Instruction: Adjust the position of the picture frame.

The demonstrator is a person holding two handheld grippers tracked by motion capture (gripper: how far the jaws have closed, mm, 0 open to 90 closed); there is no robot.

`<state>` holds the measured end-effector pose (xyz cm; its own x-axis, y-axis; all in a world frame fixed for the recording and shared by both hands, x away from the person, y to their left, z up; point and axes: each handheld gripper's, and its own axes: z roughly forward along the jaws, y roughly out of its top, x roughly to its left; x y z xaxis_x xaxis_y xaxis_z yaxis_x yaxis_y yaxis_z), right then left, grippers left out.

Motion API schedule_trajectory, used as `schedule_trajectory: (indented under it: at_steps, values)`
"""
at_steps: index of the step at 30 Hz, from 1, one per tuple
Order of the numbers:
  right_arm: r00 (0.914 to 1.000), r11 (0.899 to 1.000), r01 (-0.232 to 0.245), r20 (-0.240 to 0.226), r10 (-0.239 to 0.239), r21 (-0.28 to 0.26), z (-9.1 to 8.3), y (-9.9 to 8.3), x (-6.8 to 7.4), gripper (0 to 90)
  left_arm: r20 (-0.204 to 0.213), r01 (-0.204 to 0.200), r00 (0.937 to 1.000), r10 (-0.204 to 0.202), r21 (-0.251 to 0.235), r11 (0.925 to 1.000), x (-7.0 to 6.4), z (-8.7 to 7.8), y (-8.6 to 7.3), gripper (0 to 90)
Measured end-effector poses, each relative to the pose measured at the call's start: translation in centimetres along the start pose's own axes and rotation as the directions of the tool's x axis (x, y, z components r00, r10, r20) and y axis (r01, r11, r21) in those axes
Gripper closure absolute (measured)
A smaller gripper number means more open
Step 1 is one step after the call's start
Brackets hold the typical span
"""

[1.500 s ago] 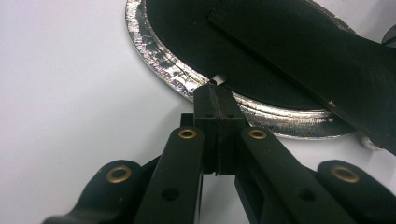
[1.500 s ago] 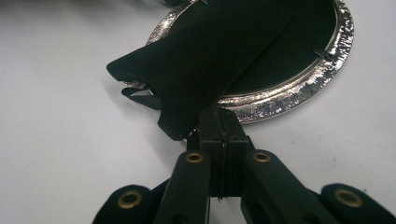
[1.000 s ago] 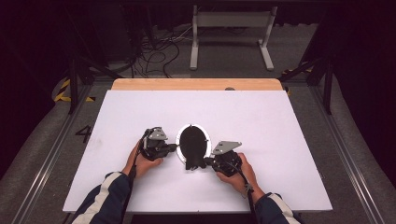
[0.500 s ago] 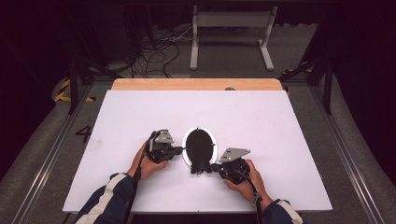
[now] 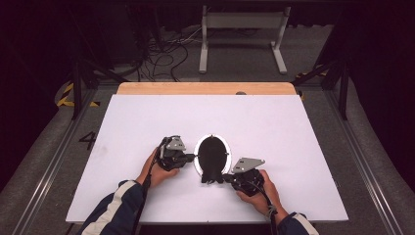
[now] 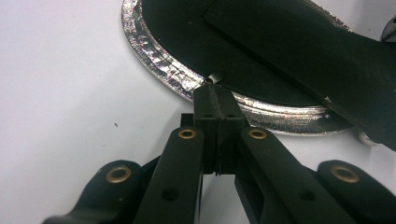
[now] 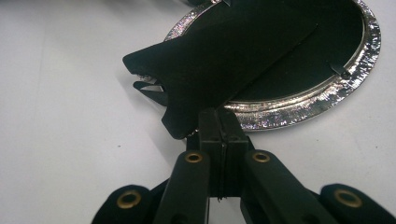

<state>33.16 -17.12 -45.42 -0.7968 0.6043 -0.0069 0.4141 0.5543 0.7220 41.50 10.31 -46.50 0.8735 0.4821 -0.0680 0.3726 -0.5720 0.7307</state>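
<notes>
Oval silver picture frame (image 5: 198,161) face down near centre of white table (image 5: 293,147), black backing up, black easel stand (image 7: 210,70) lifted. Left gripper (image 6: 215,95) at frame's left rim, jaws pressed together at small metal tab (image 6: 215,78). Right gripper (image 7: 219,122) at frame's near-right edge, jaws pinched together against stand's edge.

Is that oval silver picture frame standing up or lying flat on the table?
Lying flat, back side up. The oval frame rests on the white table, its silver rim touching the surface all around and its black easel stand facing upward.
</notes>
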Motion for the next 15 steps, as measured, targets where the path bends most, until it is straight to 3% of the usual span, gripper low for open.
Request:
schedule_trajectory:
  at_steps: [15]
  values:
    - [1.0,1.0,-0.003,0.006,0.003,0.005,0.13,-0.35,0.01,90.0,-0.005,-0.007,1.0,0.007,0.001,1.0,-0.09,0.04,0.04,89.7]
